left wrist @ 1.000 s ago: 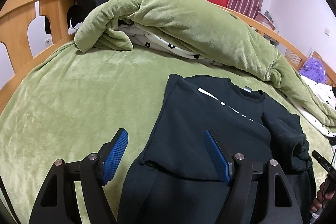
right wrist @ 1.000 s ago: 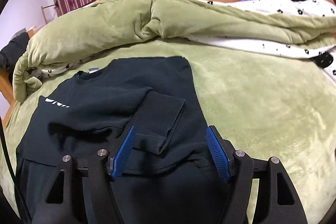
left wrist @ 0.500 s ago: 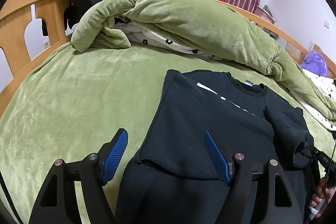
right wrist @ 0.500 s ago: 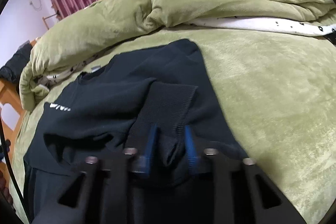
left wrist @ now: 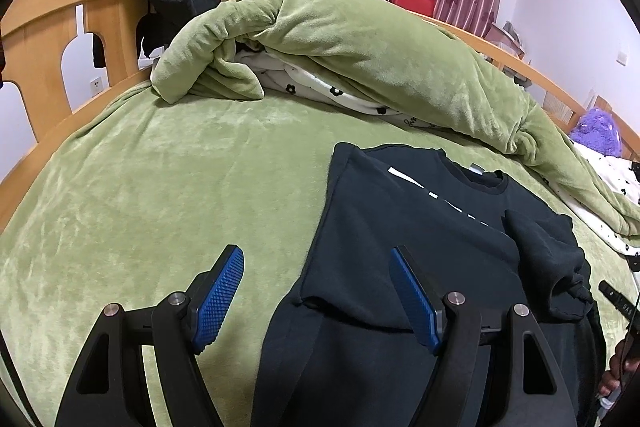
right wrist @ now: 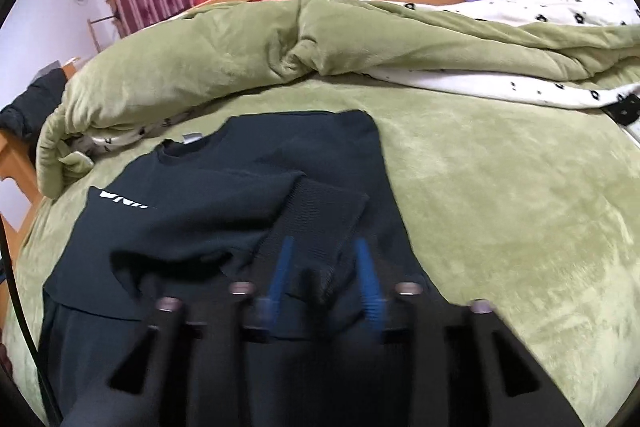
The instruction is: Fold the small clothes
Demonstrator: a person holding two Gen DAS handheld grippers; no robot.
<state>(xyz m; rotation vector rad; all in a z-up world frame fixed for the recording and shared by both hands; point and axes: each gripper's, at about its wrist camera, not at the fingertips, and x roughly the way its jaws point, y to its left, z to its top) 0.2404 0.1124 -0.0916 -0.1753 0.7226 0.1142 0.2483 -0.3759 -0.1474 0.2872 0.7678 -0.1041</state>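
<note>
1. Left gripper [left wrist: 316, 301]: jaws wide apart, nothing between the pads. The left edge of the sweater [left wrist: 420, 239] runs up between the jaws; the right pad hangs over dark cloth, the left pad over the green bed cover [left wrist: 180, 195]. Contact with the cloth cannot be told.
2. Right gripper [right wrist: 326, 285]: blurred. Jaws have just been opening after a pinch and now stand part open, with the ribbed cuff [right wrist: 320, 219] between them. The pads look clear of the cuff, though blur leaves this uncertain.
3. Sweater: dark, lies flat on the bed cover, neck away from both grippers, white lettering on the chest. The sleeve on the right gripper's side is folded across the body, cuff end nearest those jaws.
4. Beyond the sweater from both jaws: a bunched green quilt [left wrist: 360, 59] with white flowered lining.
5. Left wrist view, far right of the jaws: part of a hand [left wrist: 618, 367] and the tip of the other gripper at the frame edge.
</note>
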